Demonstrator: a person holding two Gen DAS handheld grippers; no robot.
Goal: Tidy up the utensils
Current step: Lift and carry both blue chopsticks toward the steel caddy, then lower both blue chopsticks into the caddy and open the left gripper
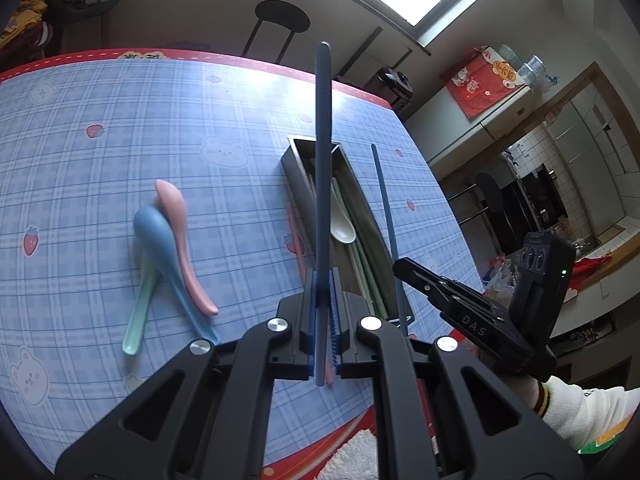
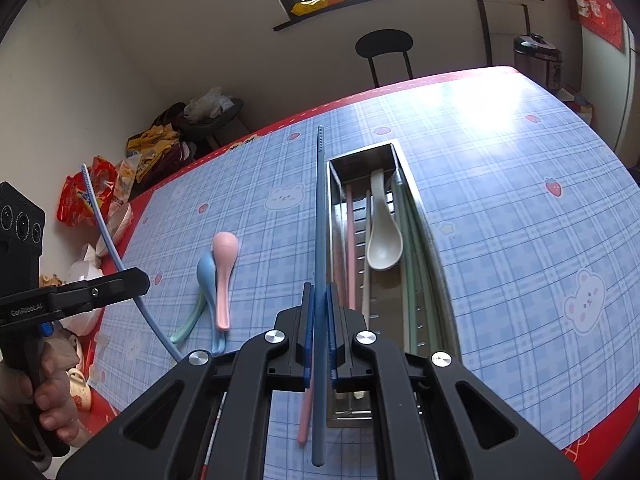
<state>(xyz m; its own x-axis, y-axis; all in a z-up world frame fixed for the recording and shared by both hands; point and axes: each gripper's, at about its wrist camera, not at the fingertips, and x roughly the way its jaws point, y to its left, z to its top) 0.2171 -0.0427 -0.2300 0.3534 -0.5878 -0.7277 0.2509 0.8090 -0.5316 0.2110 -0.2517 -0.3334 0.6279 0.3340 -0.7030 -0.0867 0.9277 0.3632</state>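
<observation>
Two grippers, left (image 1: pixel 322 320) and right (image 2: pixel 319 320), each clamped on a blue chopstick (image 1: pixel 322 168) (image 2: pixel 319 216); lower ends hidden. Tray (image 2: pixel 404 168) mid-tabletop, partly blocked; spoons (image 1: pixel 168 248) beside.

Blue chopsticks (image 1: pixel 322 184) aloft; spoons (image 1: pixel 168 256) beside steel tray (image 1: pixel 294 160).

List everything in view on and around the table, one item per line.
Blue chopsticks: two, one held in each claw, lifted above the table; second one.
Spoons: three loose, pink, blue and green, overlapping on the table left of the tray.
White spoon: one, inside the tray.
Tray: one, metal, long; also holds pink, white and green chopsticks.
Pink chopstick: one, on the cloth beside the tray.
Tablecloth: blue plaid, red border.
Stool: one, black, beyond the table.
Left claw: shut on a chopstick.
Right claw: shut on a chopstick.
</observation>
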